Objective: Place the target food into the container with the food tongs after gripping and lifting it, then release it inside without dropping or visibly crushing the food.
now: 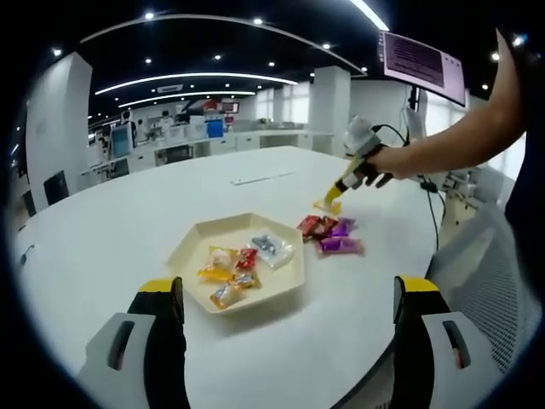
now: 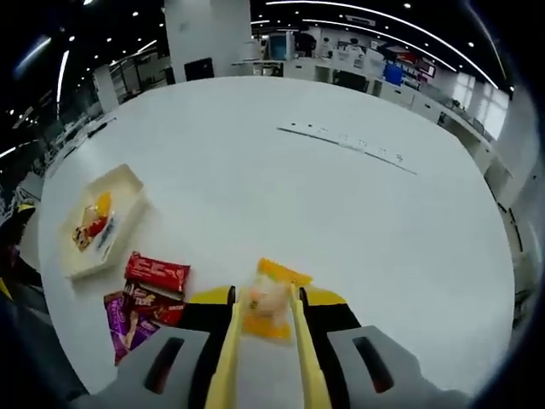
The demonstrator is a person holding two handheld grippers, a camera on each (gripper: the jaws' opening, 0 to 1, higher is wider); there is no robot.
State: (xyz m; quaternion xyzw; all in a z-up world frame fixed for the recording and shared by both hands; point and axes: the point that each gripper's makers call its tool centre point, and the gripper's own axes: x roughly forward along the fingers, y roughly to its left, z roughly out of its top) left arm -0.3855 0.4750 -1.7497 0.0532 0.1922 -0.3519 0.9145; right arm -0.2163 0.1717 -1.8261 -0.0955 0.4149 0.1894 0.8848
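A cream hexagonal tray (image 1: 192, 247) holds several wrapped snacks. Right of it lies a pile of red and purple packets (image 1: 330, 234). My left gripper (image 1: 289, 288) hovers open near the tray's front edge, with nothing between its jaws. My right gripper (image 1: 362, 158), held by a hand, is shut on yellow food tongs (image 1: 341, 183). The tongs pinch a yellow snack packet (image 1: 328, 203) close over the table behind the pile. In the right gripper view, the gripper (image 2: 268, 298) squeezes the tongs (image 2: 228, 349) on the yellow packet (image 2: 268, 311). The pile (image 2: 145, 298) and tray (image 2: 128, 183) lie to the left.
The round white table (image 1: 102, 230) drops off at its near edge, right of the pile. A thin pale strip (image 1: 262, 178) lies farther back on the table. A monitor on a stand (image 1: 423, 61) with cables rises at the right. Office desks line the background.
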